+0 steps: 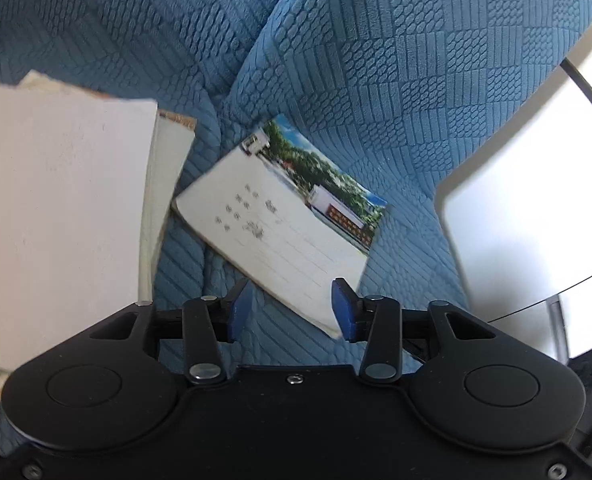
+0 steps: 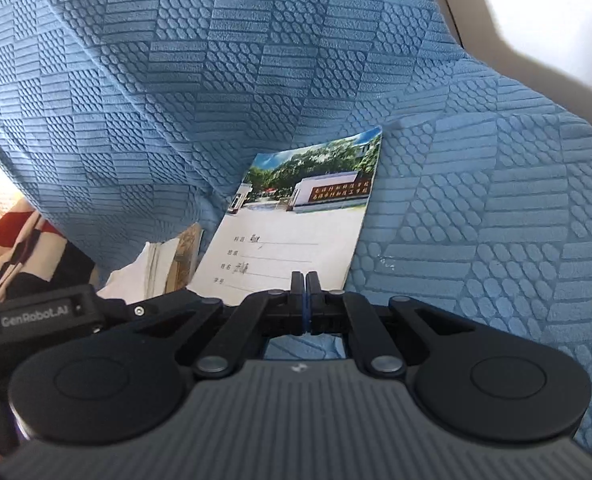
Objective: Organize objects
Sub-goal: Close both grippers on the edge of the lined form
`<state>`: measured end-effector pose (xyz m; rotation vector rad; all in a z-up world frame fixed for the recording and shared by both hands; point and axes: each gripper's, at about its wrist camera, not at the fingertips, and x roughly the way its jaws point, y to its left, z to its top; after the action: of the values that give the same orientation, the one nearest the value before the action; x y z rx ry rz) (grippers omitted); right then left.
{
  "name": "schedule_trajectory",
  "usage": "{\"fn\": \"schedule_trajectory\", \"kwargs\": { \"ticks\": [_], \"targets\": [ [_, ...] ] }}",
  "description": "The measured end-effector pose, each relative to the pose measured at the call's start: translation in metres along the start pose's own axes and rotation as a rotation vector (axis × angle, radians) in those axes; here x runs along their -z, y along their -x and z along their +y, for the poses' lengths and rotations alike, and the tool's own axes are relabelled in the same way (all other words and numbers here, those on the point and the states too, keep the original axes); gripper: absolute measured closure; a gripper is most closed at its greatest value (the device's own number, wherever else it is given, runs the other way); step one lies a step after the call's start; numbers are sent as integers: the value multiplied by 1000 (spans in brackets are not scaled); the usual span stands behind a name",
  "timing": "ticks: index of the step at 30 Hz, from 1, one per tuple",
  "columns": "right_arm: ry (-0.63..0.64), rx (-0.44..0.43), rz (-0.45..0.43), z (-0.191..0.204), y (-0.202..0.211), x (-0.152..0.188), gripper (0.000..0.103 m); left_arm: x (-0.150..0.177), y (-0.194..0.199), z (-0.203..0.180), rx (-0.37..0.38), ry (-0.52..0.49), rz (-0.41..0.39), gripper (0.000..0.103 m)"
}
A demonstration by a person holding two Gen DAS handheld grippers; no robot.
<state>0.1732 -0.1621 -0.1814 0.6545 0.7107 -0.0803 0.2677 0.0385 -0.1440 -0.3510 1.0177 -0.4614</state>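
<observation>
On the blue textured sofa cover (image 2: 476, 200), one notebook (image 2: 296, 236) lies just beyond the right gripper (image 2: 306, 280), whose jaws are fully closed and empty. Left gripper (image 1: 291, 308) stands partly open around its near corner; one worn book (image 1: 55, 216) lies left.

left gripper (image 1: 291, 308) jaws apart | right gripper (image 2: 306, 284) jaws closed

A notebook (image 1: 279, 216) lies on the sofa cover (image 1: 376, 60), seemingly just right of stacked books (image 1: 55, 208).

Probably a home: blue quilted sofa cover (image 2: 456, 200).
</observation>
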Motion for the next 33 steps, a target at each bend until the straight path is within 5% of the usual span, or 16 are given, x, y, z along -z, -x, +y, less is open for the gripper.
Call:
{"fn": "schedule_trajectory", "kwargs": {
  "ticks": [12, 14, 16, 21, 25, 33],
  "targets": [
    [-26, 55, -35, -11, 0, 0, 96, -41, -28, -31, -167, -323, -11, 50],
    [-22, 70, -17, -11, -7, -1, 87, -49, -37, -37, -177, -391, 6, 46],
    [-23, 71, -13, -11, -12, -2, 61, -57, -48, -40, -180, -434, 30, 39],
    [1, 69, -7, -9, -27, -5, 57, -74, -80, -33, -182, -432, 111, 38],
    [39, 66, 12, -5, -36, -5, 57, -88, -98, -12, -125, -340, 193, 39],
    [41, 42, 13, -7, -44, -6, 58, -97, -120, -14, -185, -415, 288, 51]
  ]
}}
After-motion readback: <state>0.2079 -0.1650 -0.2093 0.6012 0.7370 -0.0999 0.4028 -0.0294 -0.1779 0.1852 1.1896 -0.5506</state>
